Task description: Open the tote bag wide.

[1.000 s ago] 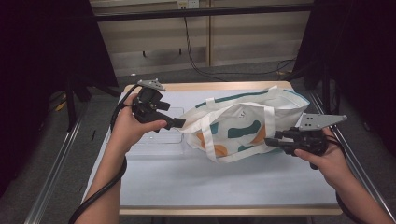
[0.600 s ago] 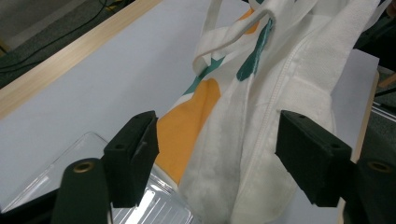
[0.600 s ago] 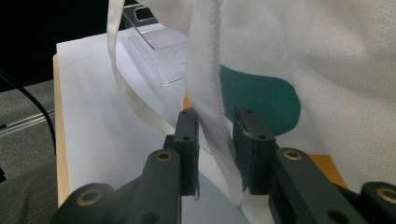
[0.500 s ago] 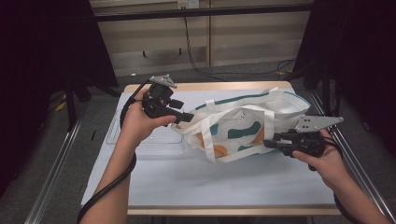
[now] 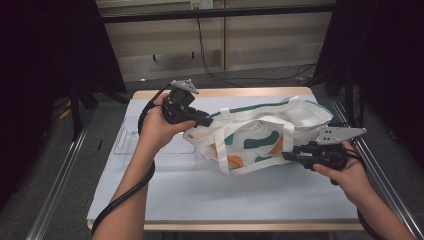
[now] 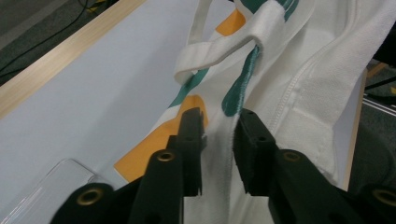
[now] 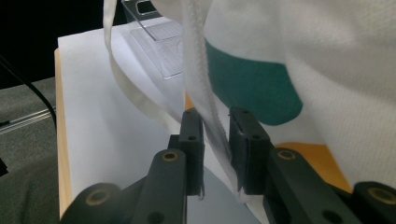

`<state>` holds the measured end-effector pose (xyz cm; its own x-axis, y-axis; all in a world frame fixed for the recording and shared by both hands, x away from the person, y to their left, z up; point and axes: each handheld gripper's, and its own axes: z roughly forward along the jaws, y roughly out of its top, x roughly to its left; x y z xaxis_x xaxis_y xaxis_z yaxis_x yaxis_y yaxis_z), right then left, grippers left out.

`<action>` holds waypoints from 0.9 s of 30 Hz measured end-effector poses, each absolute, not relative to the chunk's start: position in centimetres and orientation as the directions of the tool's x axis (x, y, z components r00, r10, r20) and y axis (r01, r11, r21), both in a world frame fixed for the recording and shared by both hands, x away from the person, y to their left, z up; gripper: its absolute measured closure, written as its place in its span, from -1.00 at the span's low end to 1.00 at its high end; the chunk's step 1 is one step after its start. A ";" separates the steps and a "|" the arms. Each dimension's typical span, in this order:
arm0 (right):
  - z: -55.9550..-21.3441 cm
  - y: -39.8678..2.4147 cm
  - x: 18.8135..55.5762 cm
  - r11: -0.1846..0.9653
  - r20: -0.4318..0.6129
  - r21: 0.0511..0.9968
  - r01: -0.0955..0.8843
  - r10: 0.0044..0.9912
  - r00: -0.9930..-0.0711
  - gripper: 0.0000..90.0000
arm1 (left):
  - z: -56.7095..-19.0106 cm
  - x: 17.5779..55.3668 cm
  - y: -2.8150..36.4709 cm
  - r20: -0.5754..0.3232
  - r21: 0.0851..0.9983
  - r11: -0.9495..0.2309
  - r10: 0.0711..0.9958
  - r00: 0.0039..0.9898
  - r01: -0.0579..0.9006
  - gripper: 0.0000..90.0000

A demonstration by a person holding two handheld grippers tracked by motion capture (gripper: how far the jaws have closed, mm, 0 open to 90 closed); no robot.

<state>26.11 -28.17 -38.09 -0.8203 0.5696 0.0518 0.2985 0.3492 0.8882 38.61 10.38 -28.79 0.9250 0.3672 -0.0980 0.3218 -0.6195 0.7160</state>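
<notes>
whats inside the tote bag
Cannot tell. The tote bag lies on its side, its mouth edges between the jaws of the left gripper and right gripper; white fabric covers the interior.

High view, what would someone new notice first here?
First the white tote bag with teal and orange shapes, lying open across the middle of the white table. The left gripper has just been closing on the bag's rim fabric at its left end, and the right gripper pinches its edge at the right. A clear plastic tray lies on the table left of the bag.
</notes>
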 end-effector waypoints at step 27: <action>-42.4 -30.3 25.8 0.370 0.089 0.854 0.366 0.589 -0.803 0.93 | -28.1 42.6 8.6 -0.154 0.732 -0.528 0.487 0.860 0.431 0.84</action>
<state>25.79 -30.31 -42.41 -0.8029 0.5895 0.0887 0.3660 0.3701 0.8538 42.62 8.58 -28.05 0.8595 0.4872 -0.1544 0.4306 -0.5276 0.7323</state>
